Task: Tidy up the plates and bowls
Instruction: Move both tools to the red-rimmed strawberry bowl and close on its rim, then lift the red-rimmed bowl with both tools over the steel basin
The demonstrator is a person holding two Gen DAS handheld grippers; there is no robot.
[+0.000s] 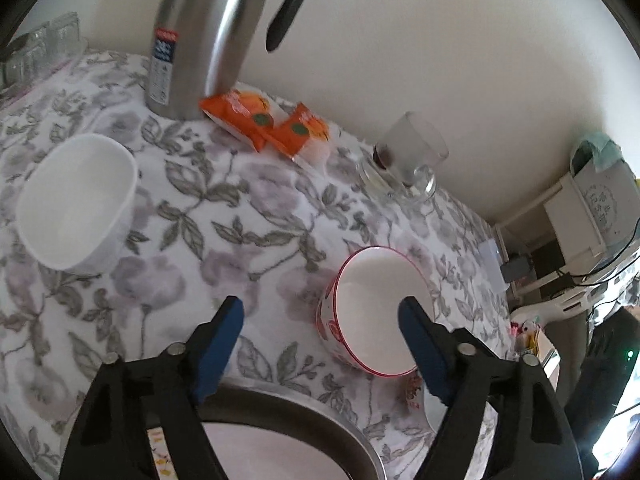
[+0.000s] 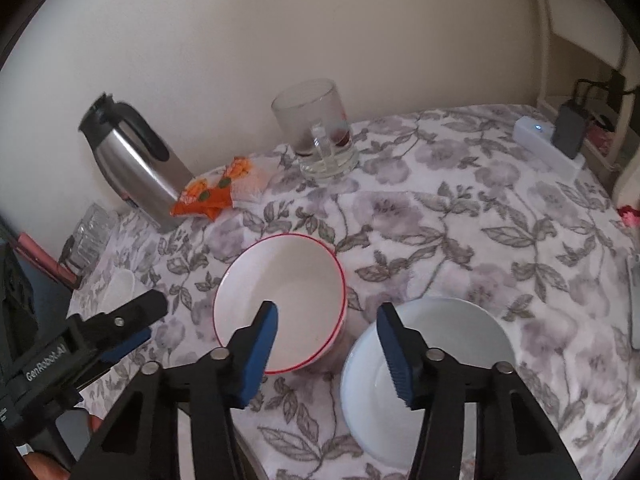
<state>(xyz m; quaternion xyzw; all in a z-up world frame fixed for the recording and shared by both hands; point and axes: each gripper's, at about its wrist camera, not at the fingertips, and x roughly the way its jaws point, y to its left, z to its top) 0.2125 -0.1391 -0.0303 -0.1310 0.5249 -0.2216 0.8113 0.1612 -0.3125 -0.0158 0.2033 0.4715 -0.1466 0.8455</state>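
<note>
A red-rimmed bowl with a red pattern outside stands on the flowered tablecloth. My left gripper hangs open above it, with the bowl's left wall seen between the fingers and no pad touching it. A plain white bowl sits farther left. A white plate on a metal rim lies under the gripper. In the right wrist view my right gripper is open, one finger over the red-rimmed bowl, the other over the edge of a pale white dish. The left gripper's finger shows at the left.
A steel thermos, orange packets and a glass mug line the wall side. Drinking glasses stand at the far left. A white power strip with a dark adapter lies at the far right corner.
</note>
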